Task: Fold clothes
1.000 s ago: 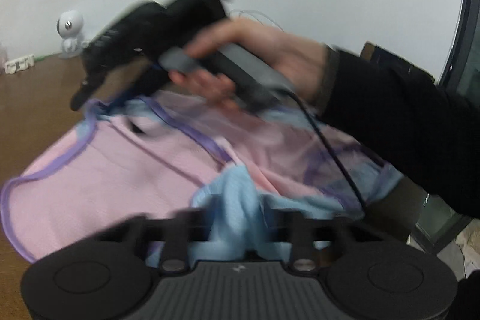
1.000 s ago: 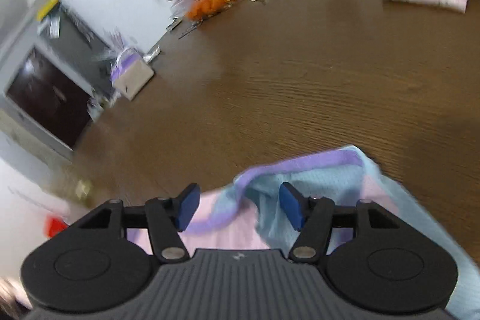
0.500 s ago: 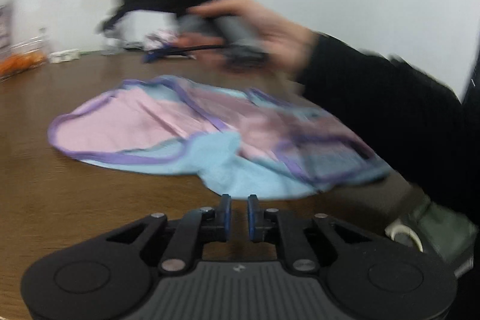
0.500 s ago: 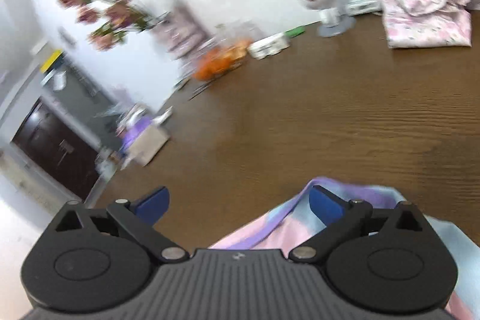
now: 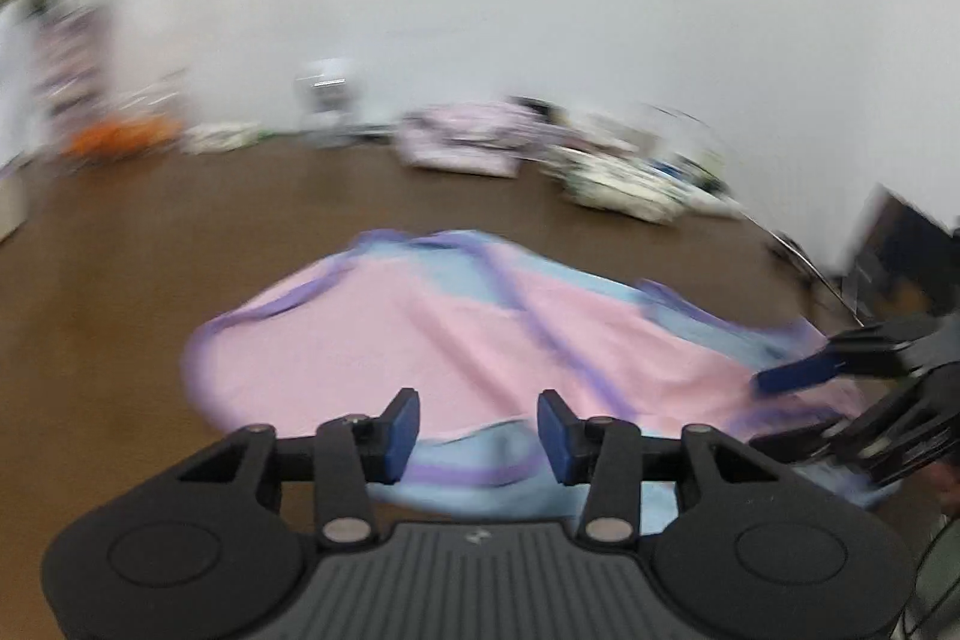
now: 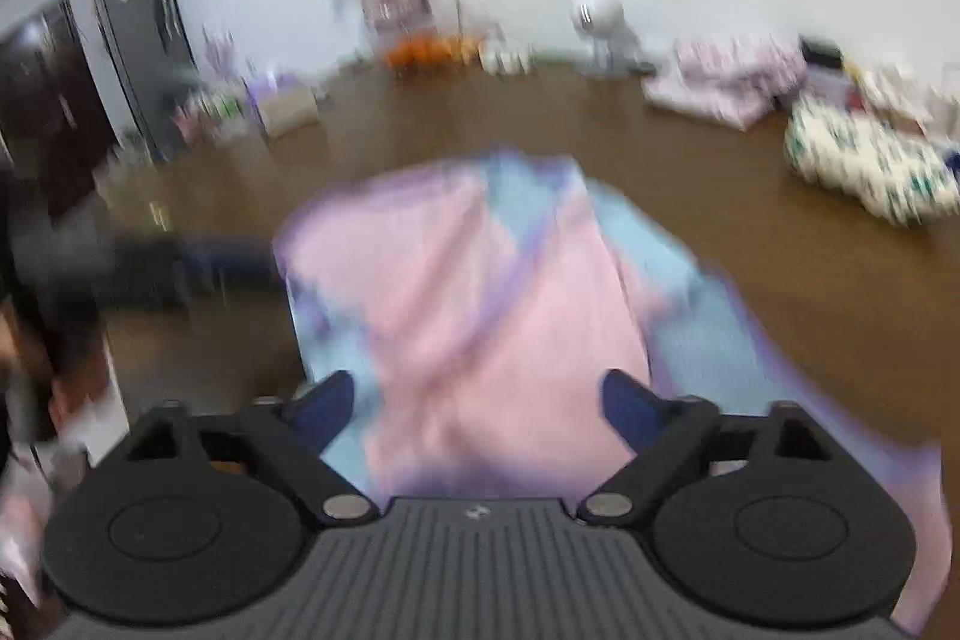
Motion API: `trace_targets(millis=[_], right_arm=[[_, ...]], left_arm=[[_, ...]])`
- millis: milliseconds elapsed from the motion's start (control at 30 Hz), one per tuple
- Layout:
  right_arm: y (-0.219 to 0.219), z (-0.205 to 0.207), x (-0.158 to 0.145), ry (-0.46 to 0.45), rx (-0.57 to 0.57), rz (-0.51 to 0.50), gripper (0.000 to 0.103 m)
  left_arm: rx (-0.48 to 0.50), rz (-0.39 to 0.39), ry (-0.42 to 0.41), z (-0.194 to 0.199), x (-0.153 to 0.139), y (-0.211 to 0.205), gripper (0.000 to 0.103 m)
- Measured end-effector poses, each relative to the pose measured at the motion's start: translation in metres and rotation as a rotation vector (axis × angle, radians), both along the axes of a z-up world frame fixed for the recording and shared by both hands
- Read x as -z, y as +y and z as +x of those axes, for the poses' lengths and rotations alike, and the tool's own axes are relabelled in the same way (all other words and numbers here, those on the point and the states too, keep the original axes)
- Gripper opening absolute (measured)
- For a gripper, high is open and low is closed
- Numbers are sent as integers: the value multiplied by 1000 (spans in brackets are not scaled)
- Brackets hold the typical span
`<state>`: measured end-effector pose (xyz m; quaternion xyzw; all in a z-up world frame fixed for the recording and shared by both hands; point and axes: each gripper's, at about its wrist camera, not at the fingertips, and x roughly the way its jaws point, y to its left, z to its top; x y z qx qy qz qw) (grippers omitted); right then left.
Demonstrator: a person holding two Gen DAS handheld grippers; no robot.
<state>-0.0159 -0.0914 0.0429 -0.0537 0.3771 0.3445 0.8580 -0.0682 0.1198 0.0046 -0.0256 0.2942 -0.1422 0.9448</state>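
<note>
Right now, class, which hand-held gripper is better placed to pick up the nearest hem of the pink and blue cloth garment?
Probably the left hand-held gripper: its open jaws frame the purple-trimmed blue hem of the pink and blue cloth garment. The right hand-held gripper has been closing and hangs open over the pink middle.

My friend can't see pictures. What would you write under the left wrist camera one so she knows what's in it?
A pink and blue garment with purple edging lies spread on a brown table, and the left gripper hovers open over its near edge. The right gripper reaches in from the right, also open. Folded clothes sit blurred along the far wall.
</note>
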Motion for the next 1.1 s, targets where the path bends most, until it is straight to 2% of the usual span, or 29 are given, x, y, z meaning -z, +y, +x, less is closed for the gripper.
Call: trace_targets(millis=[67, 133, 167, 233, 267, 333, 467, 567, 667, 800, 867, 900, 967, 1067, 1100], right_arm=[[-8, -6, 13, 33, 12, 19, 71], [-16, -12, 20, 40, 11, 42, 71], [-20, -16, 22, 35, 8, 44, 71], [-23, -22, 22, 20, -1, 34, 71], [-24, -25, 23, 1, -7, 21, 72], [-23, -31, 27, -43, -20, -13, 73], [-18, -40, 32, -107, -40, -70, 80], [-15, -38, 32, -112, -40, -84, 83], [-18, -32, 33, -109, -19, -92, 83], [-23, -28, 34, -104, 9, -103, 90], [-25, -26, 35, -98, 25, -111, 97], [-26, -25, 36, -97, 30, -114, 99], [-26, -24, 37, -96, 35, -118, 101], [-26, -23, 38, -94, 40, -121, 102], [-26, -23, 38, -96, 42, -119, 102]], left_arm=[[119, 7, 31, 14, 5, -18, 43], [189, 60, 91, 31, 13, -31, 43], [191, 104, 120, 36, 16, -36, 37], [196, 136, 149, 38, 19, -38, 28], [200, 149, 165, 39, 21, -38, 18], [197, 131, 186, 33, 17, -27, 6], [93, 58, 141, 7, 11, 4, 2], [-21, 2, 97, -15, 1, 25, 2], [-87, -43, 93, -35, -3, 40, 2], [-81, 37, 185, -54, 15, 40, 3], [-83, 17, 189, -58, 13, 47, 11], [-102, 0, 172, -57, 8, 52, 12], [-119, -22, 143, -52, -1, 58, 29], [-103, -29, 114, -41, -7, 58, 36], [-69, -40, 116, -36, -5, 54, 38]])
